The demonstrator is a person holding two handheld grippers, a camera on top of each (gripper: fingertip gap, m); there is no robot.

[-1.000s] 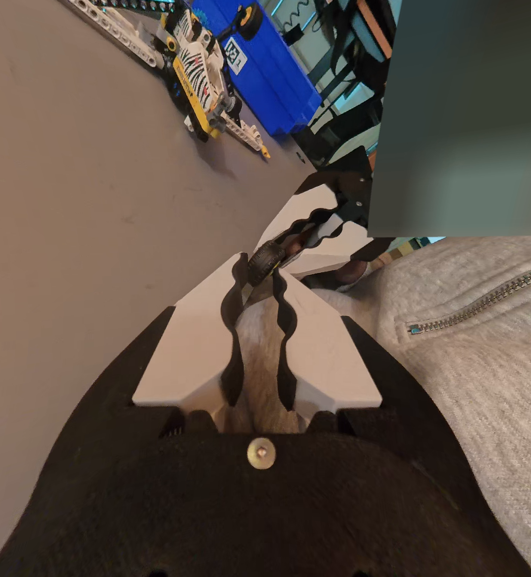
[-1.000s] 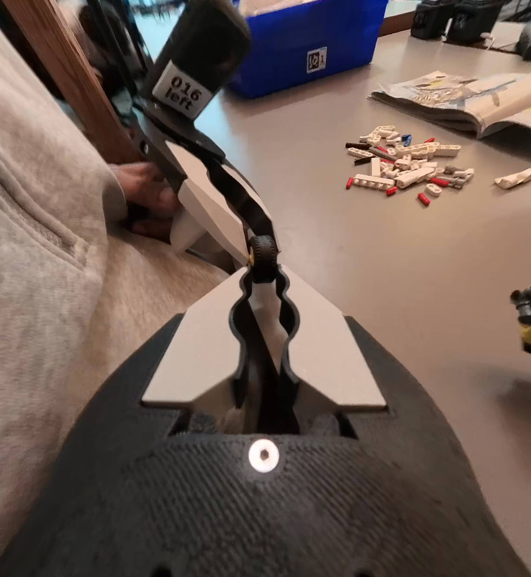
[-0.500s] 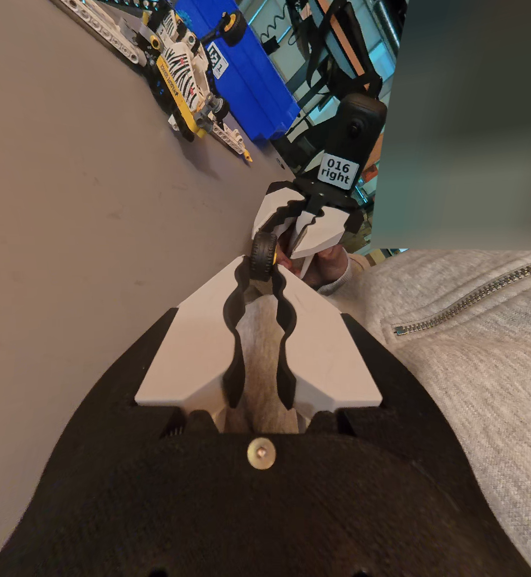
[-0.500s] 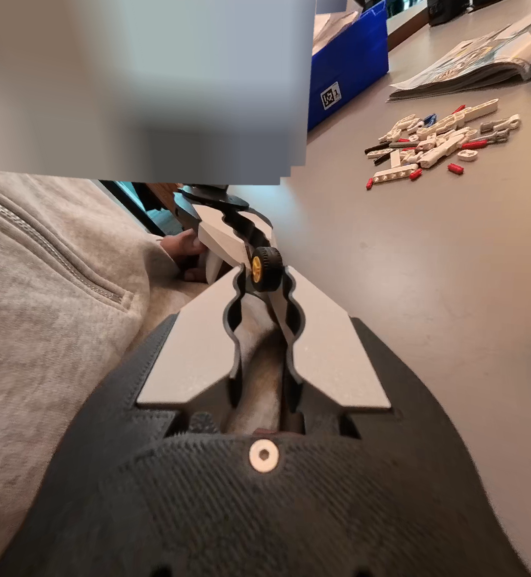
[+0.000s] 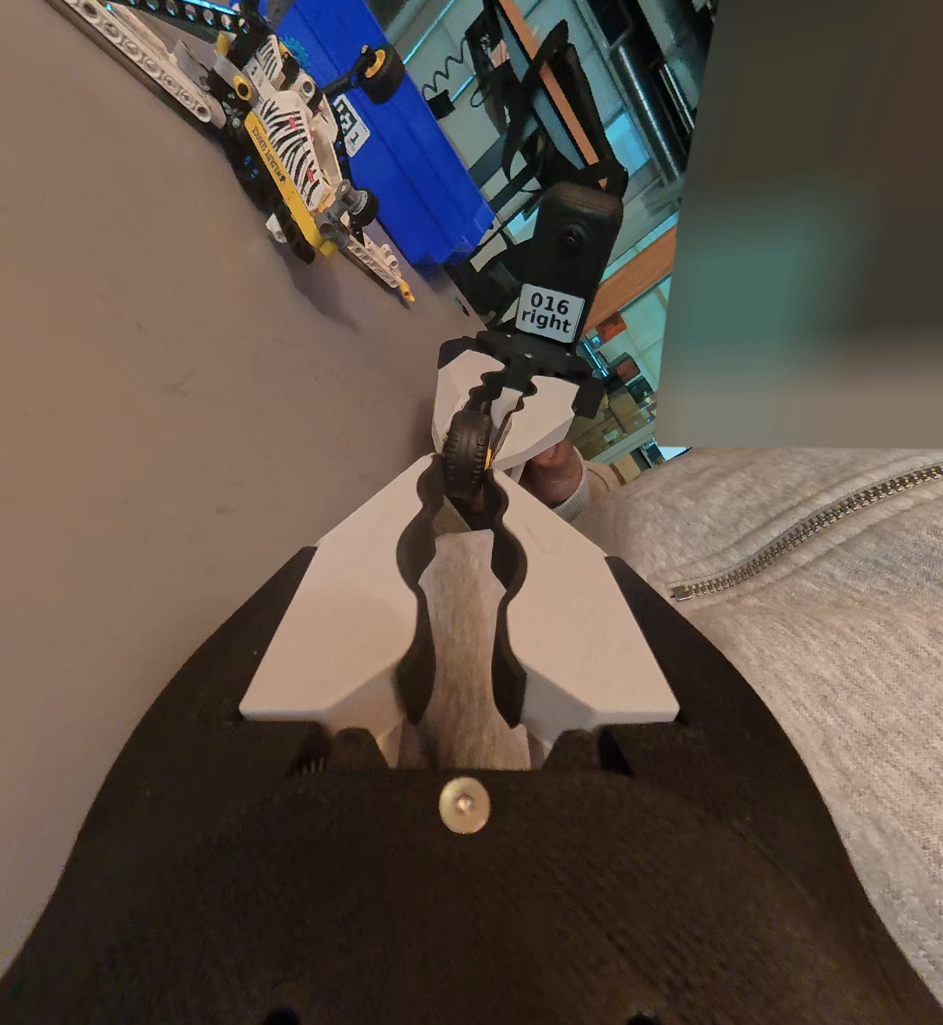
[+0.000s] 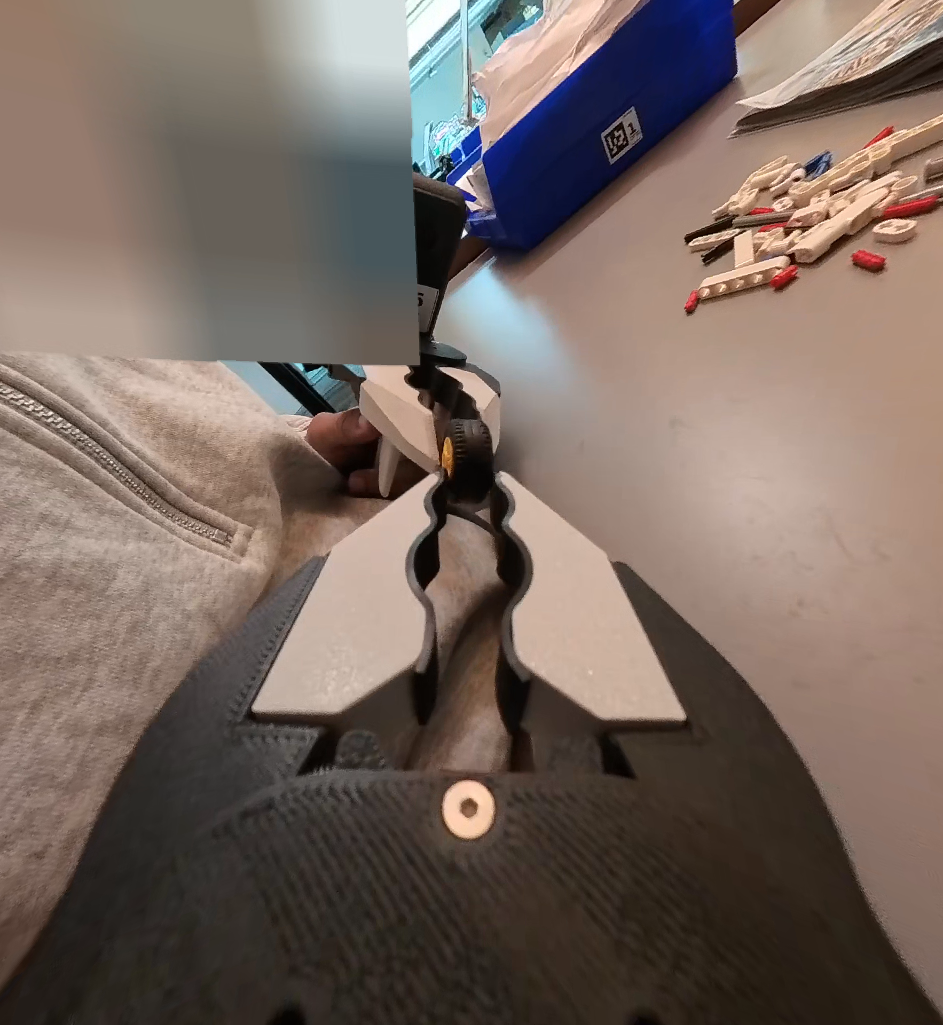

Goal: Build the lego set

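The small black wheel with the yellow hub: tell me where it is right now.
The wheel sits pinched between the tips of the left claw and the right claw, off the table edge, above the person's grey sweatshirt.

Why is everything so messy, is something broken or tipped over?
Nothing looks broken. The loose pieces lie scattered on the table, and the half-built car lies nearby. Both grippers pinch one small wheel over the lap.

Hidden where both sets of fingertips close around it: much of the black wheel [image 5: 466, 461], which gripper truly grips, unclear. Cut off at the edges: instruction booklet [image 6: 874, 72], blue bin [image 6: 597, 144].
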